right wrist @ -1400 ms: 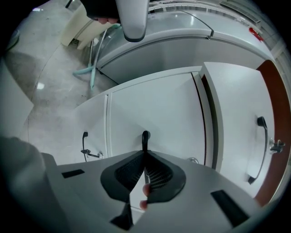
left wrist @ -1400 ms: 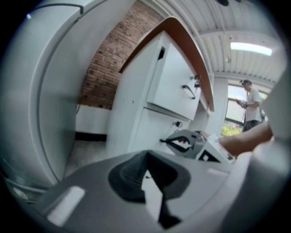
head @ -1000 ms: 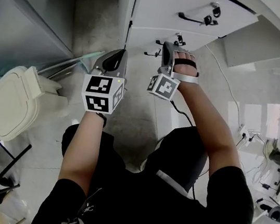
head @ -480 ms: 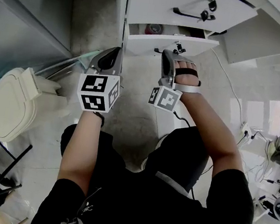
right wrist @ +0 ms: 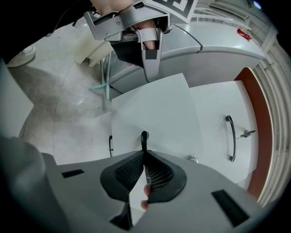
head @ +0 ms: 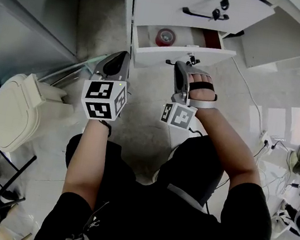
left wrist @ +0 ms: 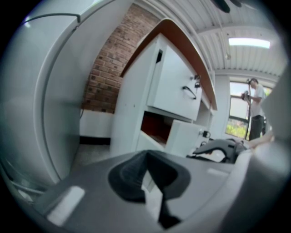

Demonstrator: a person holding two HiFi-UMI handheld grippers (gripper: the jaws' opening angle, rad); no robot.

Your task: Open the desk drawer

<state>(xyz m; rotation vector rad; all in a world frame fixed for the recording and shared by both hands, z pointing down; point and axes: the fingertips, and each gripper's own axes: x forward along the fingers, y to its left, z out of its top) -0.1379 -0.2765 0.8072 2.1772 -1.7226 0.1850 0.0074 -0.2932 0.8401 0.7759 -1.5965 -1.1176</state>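
Note:
The white desk drawer stands pulled out from the desk, below a closed upper drawer. My right gripper is shut on the drawer's thin black handle, which sticks up between the pads of that gripper. The drawer front fills the right gripper view. My left gripper hangs to the left of the drawer, shut on nothing. In the left gripper view, that gripper faces the open drawer from the side.
A red tape roll lies inside the open drawer. A cream lidded bin stands on the floor at the left, beside a grey cabinet. Cables run over the floor at the right. A person stands far off.
The drawer has slid out towards me with my right gripper on its handle, and its inside with the tape roll now shows. The left gripper has barely moved.

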